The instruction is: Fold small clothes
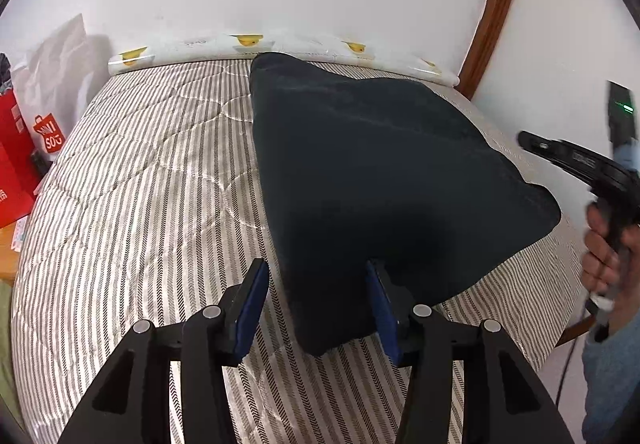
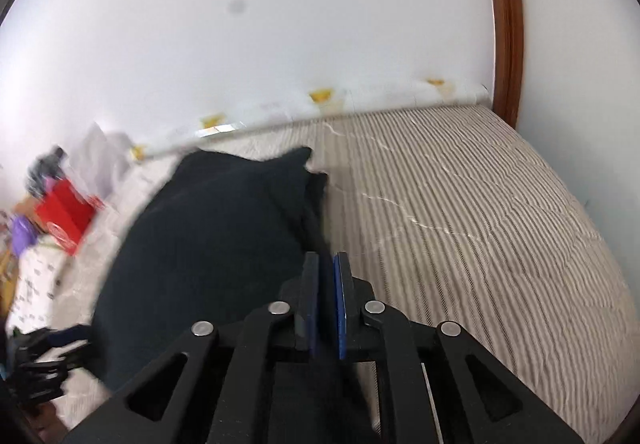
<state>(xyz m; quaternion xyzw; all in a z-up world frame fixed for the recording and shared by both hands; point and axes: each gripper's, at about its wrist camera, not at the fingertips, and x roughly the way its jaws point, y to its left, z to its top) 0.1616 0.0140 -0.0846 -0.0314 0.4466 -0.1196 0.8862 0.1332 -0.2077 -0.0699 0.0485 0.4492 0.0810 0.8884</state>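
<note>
A dark navy garment (image 1: 380, 163) lies spread on the striped bed cover (image 1: 140, 183), one corner pointing at me. My left gripper (image 1: 318, 276) stands open around that near corner. Its right pad (image 1: 380, 300) touches the cloth and its left pad (image 1: 252, 308) stands clear of it. In the blurred right wrist view the same garment (image 2: 208, 236) runs up to my right gripper (image 2: 326, 260). That gripper's pads are nearly together with dark cloth in the narrow gap. A hand (image 1: 604, 252) holds that gripper at the garment's right edge.
Red shopping bags (image 1: 16, 163) and a white bag (image 1: 56, 55) stand left of the bed. A rolled white sheet with yellow prints (image 1: 248, 43) lies along the wall. A brown wooden door frame (image 1: 496, 3) rises at the right. Bare striped cover (image 2: 480, 224) spreads right of the garment.
</note>
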